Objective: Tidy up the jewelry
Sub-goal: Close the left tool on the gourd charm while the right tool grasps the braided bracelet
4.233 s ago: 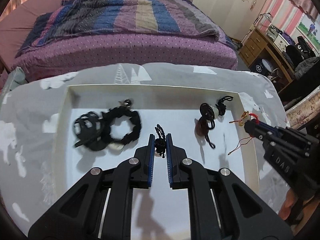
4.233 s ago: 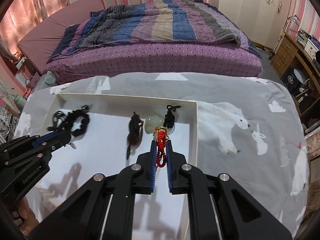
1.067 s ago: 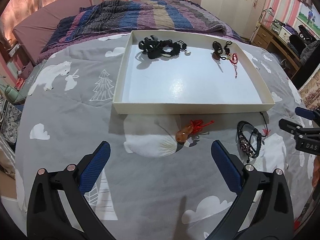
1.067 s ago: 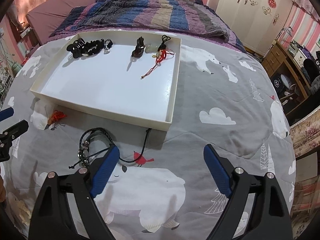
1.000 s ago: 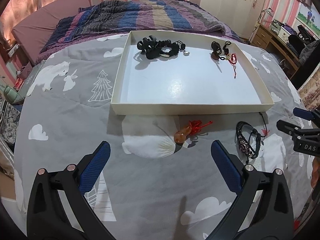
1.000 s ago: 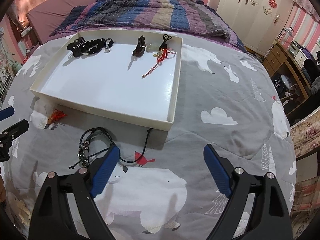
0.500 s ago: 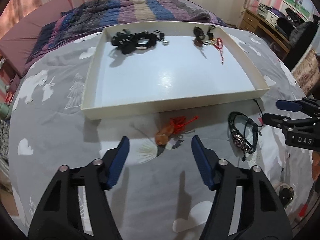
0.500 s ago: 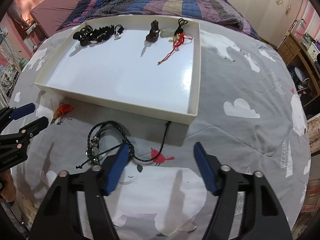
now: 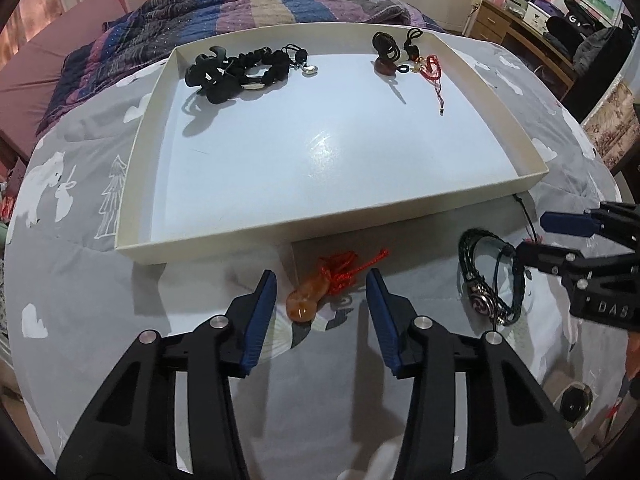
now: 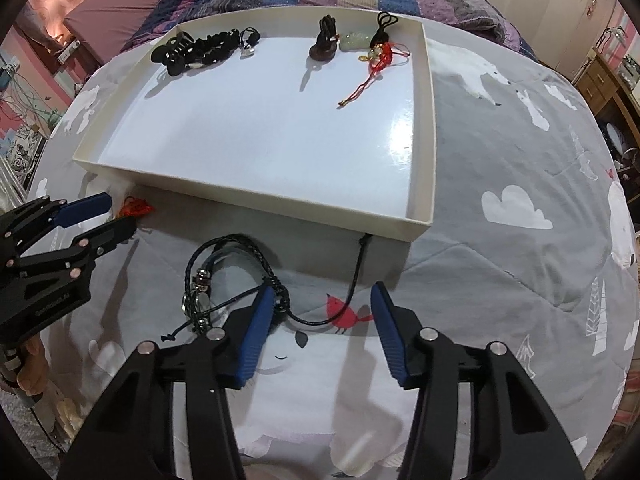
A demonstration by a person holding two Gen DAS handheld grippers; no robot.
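The black cord [image 10: 357, 276] runs under the tray [image 10: 304, 204], its end hidden.

Striped bed [image 9: 280, 0], pink-striped walls [image 10: 616, 0], wooden desk [image 9: 520, 20].

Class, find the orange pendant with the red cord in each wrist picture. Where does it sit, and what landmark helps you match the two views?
Left wrist: orange pendant at lower centre, on the quilt between the open left claw fingers.
Right wrist: only its red cord shows, far left, beside the left claw.
Shared landmark: the white tray's near wall, just beyond it.
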